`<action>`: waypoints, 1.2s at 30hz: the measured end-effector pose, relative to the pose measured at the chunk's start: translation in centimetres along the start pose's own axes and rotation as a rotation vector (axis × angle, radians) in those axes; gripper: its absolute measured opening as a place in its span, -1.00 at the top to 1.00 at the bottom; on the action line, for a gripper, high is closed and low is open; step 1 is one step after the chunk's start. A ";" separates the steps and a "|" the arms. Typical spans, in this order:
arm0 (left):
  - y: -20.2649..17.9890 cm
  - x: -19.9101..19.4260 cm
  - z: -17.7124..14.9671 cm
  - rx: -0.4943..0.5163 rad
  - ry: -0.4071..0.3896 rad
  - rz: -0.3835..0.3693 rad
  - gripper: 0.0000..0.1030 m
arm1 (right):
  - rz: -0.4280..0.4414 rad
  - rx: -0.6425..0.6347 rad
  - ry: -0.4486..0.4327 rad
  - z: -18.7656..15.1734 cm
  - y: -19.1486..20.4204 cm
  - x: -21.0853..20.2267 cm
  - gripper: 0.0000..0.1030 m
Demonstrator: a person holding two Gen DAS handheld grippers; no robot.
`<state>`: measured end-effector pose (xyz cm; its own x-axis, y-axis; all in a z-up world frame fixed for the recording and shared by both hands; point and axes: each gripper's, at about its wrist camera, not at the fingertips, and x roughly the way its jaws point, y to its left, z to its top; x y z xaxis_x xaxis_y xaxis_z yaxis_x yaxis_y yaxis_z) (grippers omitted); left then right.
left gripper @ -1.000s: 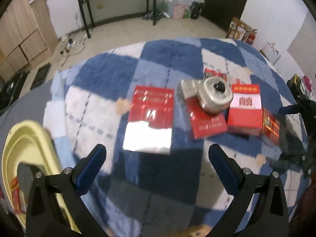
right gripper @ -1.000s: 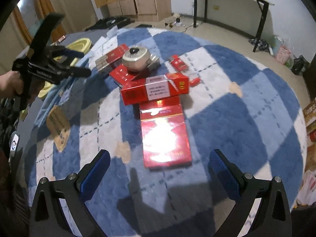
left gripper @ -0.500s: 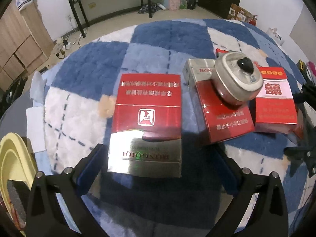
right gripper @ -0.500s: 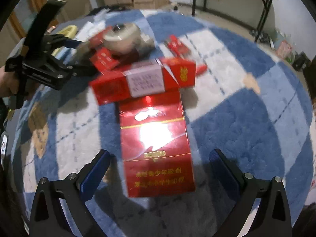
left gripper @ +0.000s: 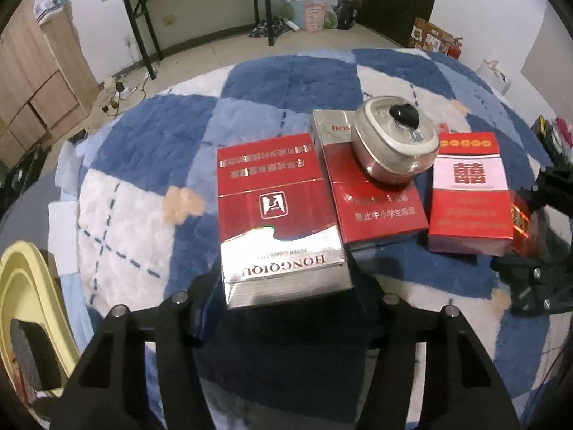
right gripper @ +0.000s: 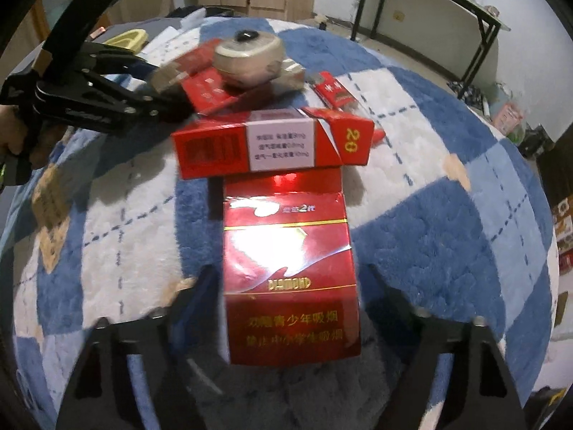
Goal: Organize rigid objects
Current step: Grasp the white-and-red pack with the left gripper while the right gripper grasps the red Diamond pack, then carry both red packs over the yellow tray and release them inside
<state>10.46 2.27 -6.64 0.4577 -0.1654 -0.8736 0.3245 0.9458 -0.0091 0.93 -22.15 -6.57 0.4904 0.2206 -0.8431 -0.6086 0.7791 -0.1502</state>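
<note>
Several red cigarette boxes lie on a blue and white checked rug (left gripper: 150, 150). My left gripper (left gripper: 284, 286) is closed on the silver end of the red and silver Hongqiqu box (left gripper: 279, 215). Beside it a second red box (left gripper: 376, 208) carries a silver tin with a black knob (left gripper: 394, 143), then a red box with a pink label (left gripper: 469, 193). My right gripper (right gripper: 290, 283) is closed on the sides of the red Diamond box (right gripper: 290, 272). The labelled red box (right gripper: 272, 143) lies just beyond it. The left gripper's body (right gripper: 82, 96) shows at upper left.
A yellow tray (left gripper: 25, 304) sits at the left edge of the rug and shows small in the right wrist view (right gripper: 129, 37). A small red pack (right gripper: 333, 91) lies behind the labelled box. Black table legs (left gripper: 143, 28) and wooden cabinets stand beyond.
Both grippers moved forward and down onto the rug. The left jaws closed on the red and silver box, the right jaws closed on the Diamond box.
</note>
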 end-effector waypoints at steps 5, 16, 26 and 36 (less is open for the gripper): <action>1.0 -2.0 -0.7 -0.051 -0.038 -0.087 -0.17 | 0.015 0.007 0.010 -0.7 -0.2 -1.0 -0.07; 0.4 -7.4 -1.7 0.013 -0.104 -0.143 -0.17 | 0.015 0.042 0.013 -3.7 -1.5 -6.2 -0.07; 0.3 -9.2 -3.1 0.049 -0.106 -0.151 -0.17 | -0.014 0.045 0.023 -4.4 -1.5 -7.3 -0.07; -0.4 -9.2 -4.6 0.069 -0.075 -0.147 -0.17 | 0.016 0.004 0.021 -3.8 -0.4 -7.2 -0.07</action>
<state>2.32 4.72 -0.77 0.4609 -0.3236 -0.8264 0.4475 0.8889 -0.0985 -4.72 -26.32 -2.42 0.4680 0.2207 -0.8557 -0.6135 0.7781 -0.1349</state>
